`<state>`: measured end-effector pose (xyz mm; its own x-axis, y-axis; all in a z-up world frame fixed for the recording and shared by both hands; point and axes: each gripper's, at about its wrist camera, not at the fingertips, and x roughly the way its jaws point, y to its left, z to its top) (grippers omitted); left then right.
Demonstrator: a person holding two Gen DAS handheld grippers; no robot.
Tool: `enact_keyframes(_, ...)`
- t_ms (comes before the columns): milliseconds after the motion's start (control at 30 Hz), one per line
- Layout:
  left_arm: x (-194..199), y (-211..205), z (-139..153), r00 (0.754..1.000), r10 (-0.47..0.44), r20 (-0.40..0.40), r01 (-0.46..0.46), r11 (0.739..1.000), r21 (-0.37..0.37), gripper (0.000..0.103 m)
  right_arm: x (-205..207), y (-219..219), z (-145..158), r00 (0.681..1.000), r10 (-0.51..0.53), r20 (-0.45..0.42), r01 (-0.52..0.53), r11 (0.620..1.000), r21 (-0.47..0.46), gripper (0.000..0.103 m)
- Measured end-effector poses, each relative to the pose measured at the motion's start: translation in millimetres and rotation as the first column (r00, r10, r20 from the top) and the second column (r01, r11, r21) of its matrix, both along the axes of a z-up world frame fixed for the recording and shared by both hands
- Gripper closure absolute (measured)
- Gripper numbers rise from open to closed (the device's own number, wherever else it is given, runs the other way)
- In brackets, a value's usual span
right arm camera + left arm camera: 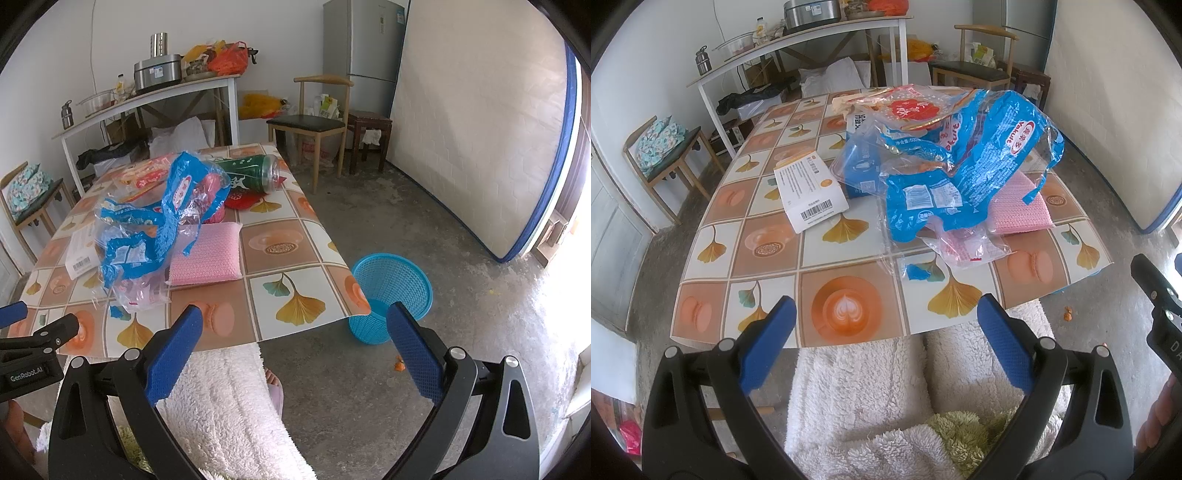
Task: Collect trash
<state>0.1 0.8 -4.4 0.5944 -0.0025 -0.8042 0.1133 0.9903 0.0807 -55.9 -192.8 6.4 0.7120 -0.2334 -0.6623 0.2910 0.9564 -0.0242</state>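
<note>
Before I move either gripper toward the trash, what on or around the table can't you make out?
- Green can: absent from the left wrist view, hidden behind the blue wrapper; its far end is covered in the right wrist view too.
- Blue basket: right wrist view only; the table corner and one of the gripper's fingers cover its near side, and its inside is unclear.
- White box: print too small.
- Under the wrappers: hidden.

A table [295,254] covered in a tiled ginkgo-leaf and macaron print carries a crumpled blue plastic wrapper [964,173], a white barcoded box [809,192], a pink sponge pad [207,258], a green can [255,173] lying on its side and red packaging [908,107]. A blue mesh basket [391,291] stands on the concrete floor [424,229] just beside it.
</note>
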Motion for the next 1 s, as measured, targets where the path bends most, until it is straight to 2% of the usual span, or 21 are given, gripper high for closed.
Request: enact_keyframes(1000, 0.3, 0.0, 0.1, 1.000, 0.001, -0.002, -0.001, 1.000, 0.000, 0.009, 1.1, -0.6, -0.6, 1.000, 0.002, 0.002, -0.002, 1.000, 0.007, 0.006)
